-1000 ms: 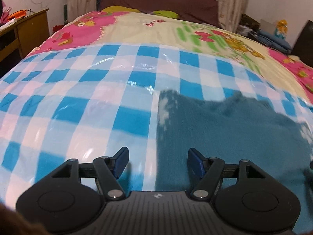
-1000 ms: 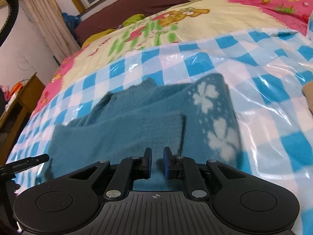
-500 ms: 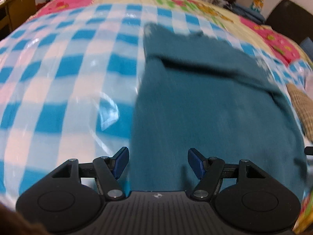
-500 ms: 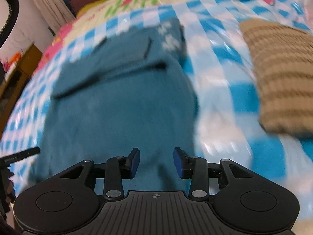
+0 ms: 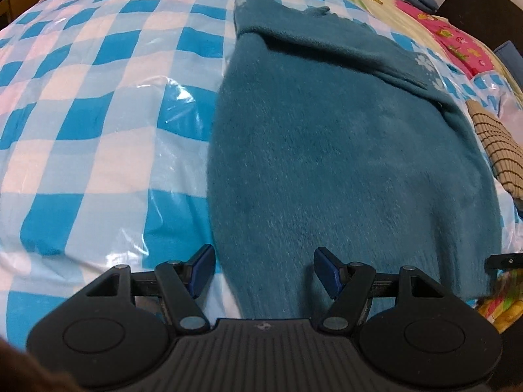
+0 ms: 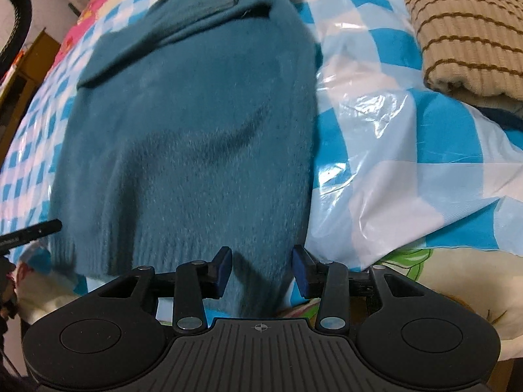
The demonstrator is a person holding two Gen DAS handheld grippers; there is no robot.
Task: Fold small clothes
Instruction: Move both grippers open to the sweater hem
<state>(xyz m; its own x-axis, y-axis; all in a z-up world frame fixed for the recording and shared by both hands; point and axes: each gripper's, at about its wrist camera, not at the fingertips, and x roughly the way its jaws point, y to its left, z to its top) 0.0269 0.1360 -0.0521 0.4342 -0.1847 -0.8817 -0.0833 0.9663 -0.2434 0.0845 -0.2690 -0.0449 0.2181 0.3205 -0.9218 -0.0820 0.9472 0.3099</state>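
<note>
Sweater [image 5: 343,163] lies flat on the bed's checked plastic sheet [image 5: 98,114], sleeves tucked; we poise left tongs [image 5: 263,269] and right tongs [image 6: 261,269], both open, at its hem to fold.

lit evenly from overhead indoors, bright and colour-rich. white glare streaking the plastic checked sheet [image 5: 98,104], strongest in crinkles beside the teal sweater [image 6: 196,124]. soft shadow under the folded sleeve and beneath the right tool [image 6: 261,272]. strong fisheye bulge, with bed edges curving away and corners darkened. slight motion smear on the sweater nap near the left tool [image 5: 263,269]; striped knit [image 6: 464,29] sharp.
</note>
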